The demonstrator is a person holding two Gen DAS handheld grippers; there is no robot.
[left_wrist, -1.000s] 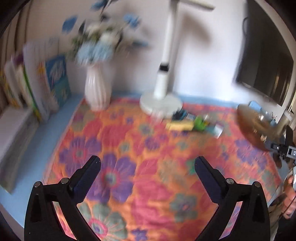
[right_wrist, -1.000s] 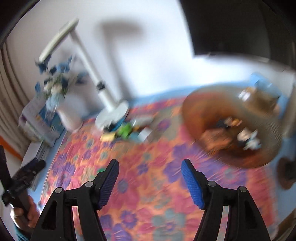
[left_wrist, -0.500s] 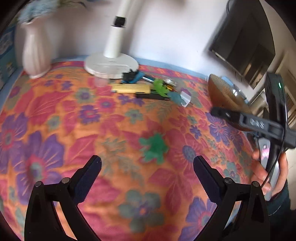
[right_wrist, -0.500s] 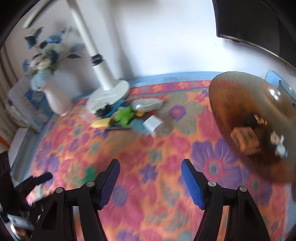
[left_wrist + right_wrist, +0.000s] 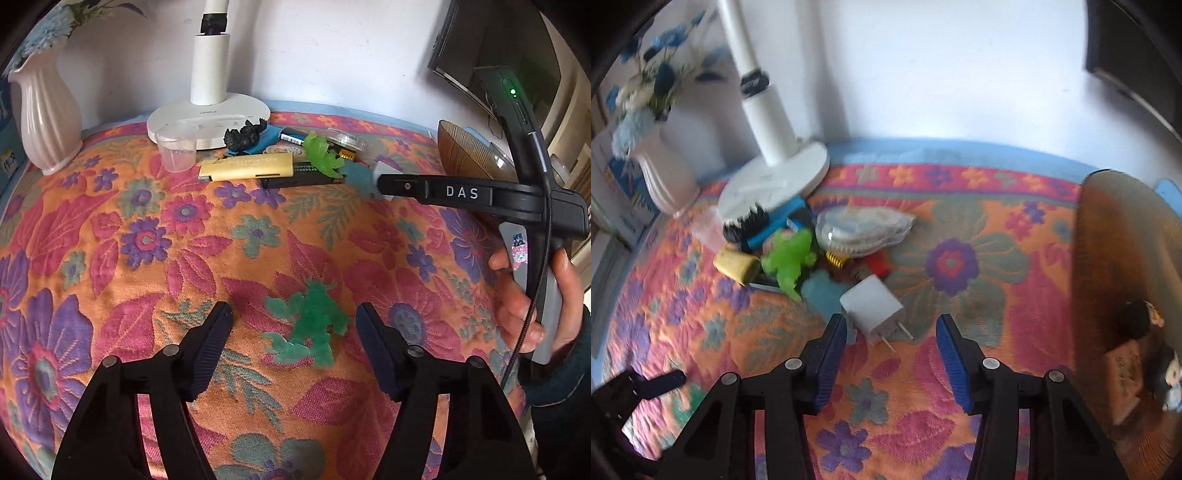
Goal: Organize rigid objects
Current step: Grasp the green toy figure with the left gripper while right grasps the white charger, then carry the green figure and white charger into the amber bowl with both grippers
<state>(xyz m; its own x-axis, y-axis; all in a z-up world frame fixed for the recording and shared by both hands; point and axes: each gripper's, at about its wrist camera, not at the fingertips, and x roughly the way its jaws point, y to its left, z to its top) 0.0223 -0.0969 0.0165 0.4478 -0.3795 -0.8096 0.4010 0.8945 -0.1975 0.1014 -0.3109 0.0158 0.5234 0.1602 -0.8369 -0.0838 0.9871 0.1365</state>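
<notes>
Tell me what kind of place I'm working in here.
Probably a room in a home, at a table against a wall. A floral tablecloth covers the table, with a white vase of flowers and a white desk lamp at the back, and a dark wall-mounted screen off to the side.

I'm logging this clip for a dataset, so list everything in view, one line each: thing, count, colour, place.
Dark green toy figure: one, green, on the cloth between the left jaws.
Charger plug: one, white, between the right jaws, untouched.
Light green toy figure: one, in the pile.
Black toy figure: one, by the lamp base.
Yellow bar: one, front of the pile.
Clear cup: one, at the lamp base.
Lamp: one, white, at the back.
Vase: one, white, back left.
Brown bowl: one, right, holding small items.
Floral cloth: one, covering the table.
Left gripper: black, closing.
Right gripper: blue pads, closing.
</notes>
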